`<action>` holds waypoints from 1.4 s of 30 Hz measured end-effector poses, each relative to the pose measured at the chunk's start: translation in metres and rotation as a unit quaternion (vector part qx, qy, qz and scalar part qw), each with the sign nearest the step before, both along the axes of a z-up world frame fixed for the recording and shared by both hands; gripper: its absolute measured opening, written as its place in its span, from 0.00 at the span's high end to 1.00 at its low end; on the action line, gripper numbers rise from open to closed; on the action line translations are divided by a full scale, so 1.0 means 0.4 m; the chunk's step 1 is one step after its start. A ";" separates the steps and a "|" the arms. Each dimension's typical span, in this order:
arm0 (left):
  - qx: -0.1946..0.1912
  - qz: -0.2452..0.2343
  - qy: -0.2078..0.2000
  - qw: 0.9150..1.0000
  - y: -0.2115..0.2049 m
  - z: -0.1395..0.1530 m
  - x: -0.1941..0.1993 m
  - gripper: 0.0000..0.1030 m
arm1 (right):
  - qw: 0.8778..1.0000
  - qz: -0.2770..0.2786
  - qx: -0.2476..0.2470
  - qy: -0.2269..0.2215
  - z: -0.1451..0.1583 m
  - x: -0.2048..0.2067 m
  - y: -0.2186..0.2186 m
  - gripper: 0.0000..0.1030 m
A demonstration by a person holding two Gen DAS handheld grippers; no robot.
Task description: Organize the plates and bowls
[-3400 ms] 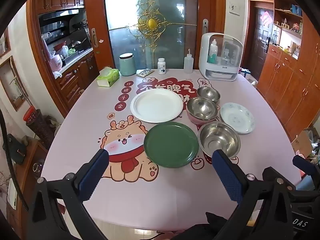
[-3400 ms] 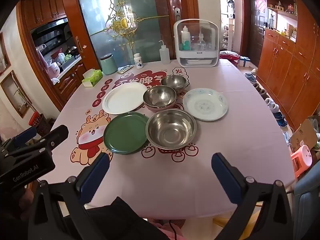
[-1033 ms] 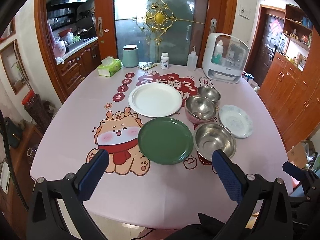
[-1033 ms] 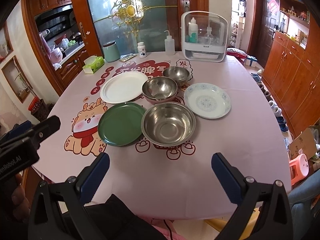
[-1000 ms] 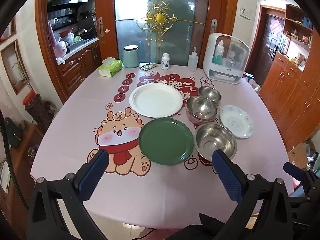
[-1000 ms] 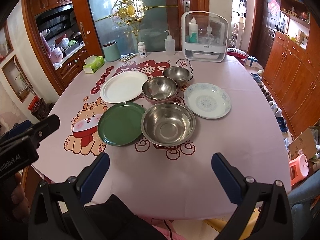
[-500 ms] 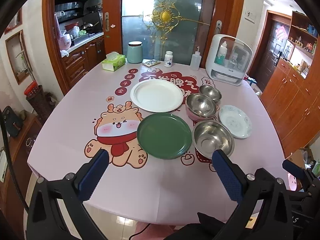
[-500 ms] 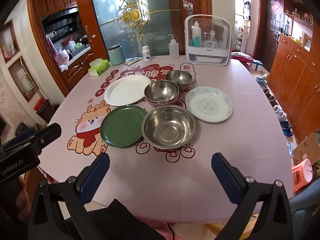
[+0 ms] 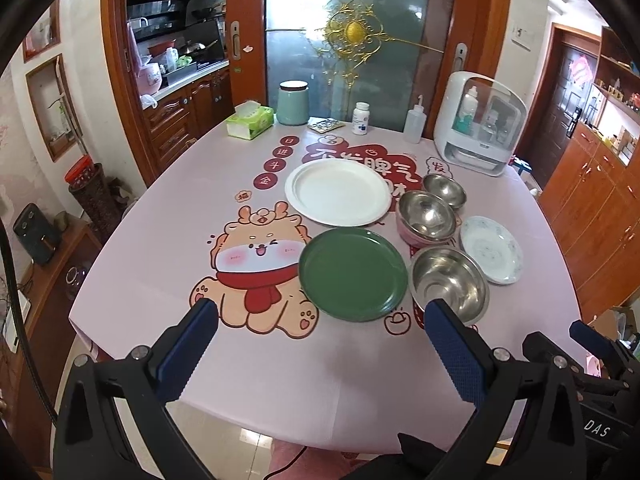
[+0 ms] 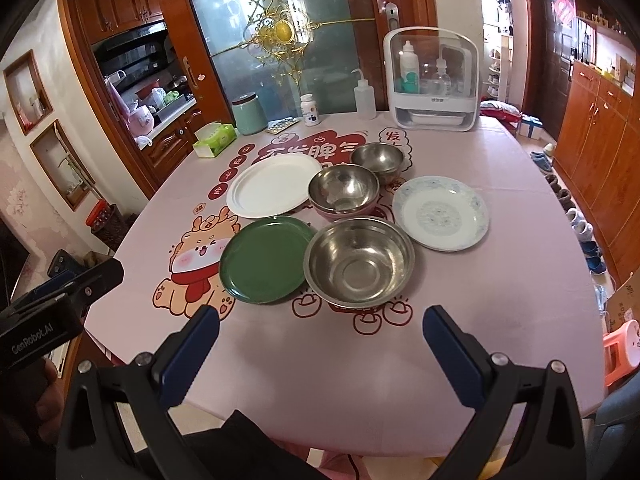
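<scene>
A white plate (image 9: 338, 192) is seen flat at frame centre, with a green plate (image 9: 353, 273) laid just below it. To their right, three steel bowls are set upright in a line: a small bowl (image 9: 444, 190) uppermost, a medium bowl (image 9: 426, 215) with a pink outside, and a large bowl (image 9: 449, 283) lowest. A patterned white plate (image 9: 491, 249) is placed at far right.
</scene>
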State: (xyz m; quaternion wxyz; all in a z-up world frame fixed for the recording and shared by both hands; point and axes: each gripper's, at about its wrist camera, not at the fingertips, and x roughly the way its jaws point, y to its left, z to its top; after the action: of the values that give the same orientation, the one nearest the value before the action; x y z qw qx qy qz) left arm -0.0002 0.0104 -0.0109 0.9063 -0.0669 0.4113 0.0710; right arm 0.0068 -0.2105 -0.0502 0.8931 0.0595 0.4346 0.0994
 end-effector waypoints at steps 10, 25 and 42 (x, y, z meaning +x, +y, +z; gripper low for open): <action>0.009 -0.005 0.026 1.000 0.093 -0.015 0.114 0.01 | 0.999 -0.008 0.026 0.023 -0.023 0.087 0.064 0.02; 0.033 -0.023 0.075 0.996 0.281 -0.039 0.368 0.01 | 0.994 -0.040 0.078 0.061 -0.059 0.279 0.203 0.09; 0.058 -0.090 0.100 0.989 0.394 -0.150 0.700 0.01 | 0.977 -0.120 0.143 0.102 -0.185 0.467 0.265 0.22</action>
State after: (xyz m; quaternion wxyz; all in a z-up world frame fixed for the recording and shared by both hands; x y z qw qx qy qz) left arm 0.2798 0.1680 -0.0708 0.8658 0.0304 0.4990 0.0196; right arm 0.1938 -0.1044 -0.1242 0.8320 0.2475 0.4944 0.0463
